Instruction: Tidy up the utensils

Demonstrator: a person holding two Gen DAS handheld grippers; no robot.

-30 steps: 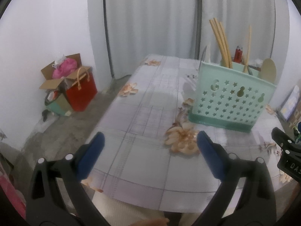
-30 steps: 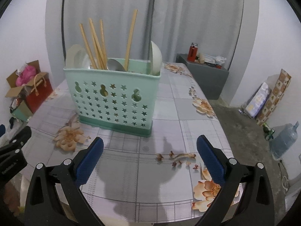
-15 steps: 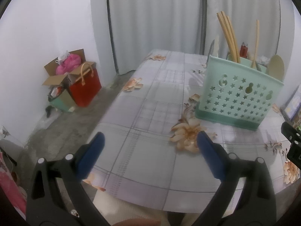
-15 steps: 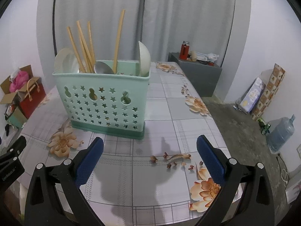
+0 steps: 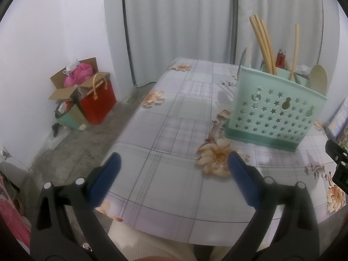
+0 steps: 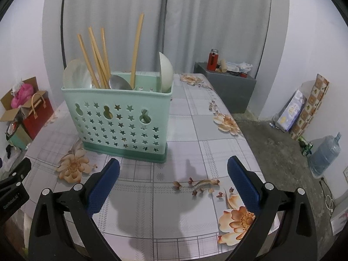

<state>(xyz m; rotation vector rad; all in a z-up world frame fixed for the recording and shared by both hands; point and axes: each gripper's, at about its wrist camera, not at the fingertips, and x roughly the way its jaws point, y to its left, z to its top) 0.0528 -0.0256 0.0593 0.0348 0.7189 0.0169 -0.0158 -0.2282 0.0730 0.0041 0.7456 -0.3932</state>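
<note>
A mint-green utensil holder [image 6: 121,121] with star cut-outs stands on the flowered tablecloth [image 6: 195,134]; it also shows in the left wrist view as the holder [image 5: 276,113] at the right. Inside it stand several wooden chopsticks [image 6: 95,58], a metal spoon [image 6: 118,82] and two pale spoons [image 6: 166,71]. My right gripper [image 6: 173,182] hangs open in front of the holder, nothing between its blue pads [image 6: 102,189]. My left gripper [image 5: 174,178] is open over the table's near left edge, holding nothing.
On the floor at the left lie a red bag [image 5: 97,102] and cardboard boxes [image 5: 71,82]. A grey cabinet [image 6: 226,87] with a red flask stands behind the table. A water jug [image 6: 325,155] and leaning packages [image 6: 304,108] sit at the right wall.
Both grippers have drawn back slightly from the holder and stay open. The holder and its utensils have not moved on the table.
</note>
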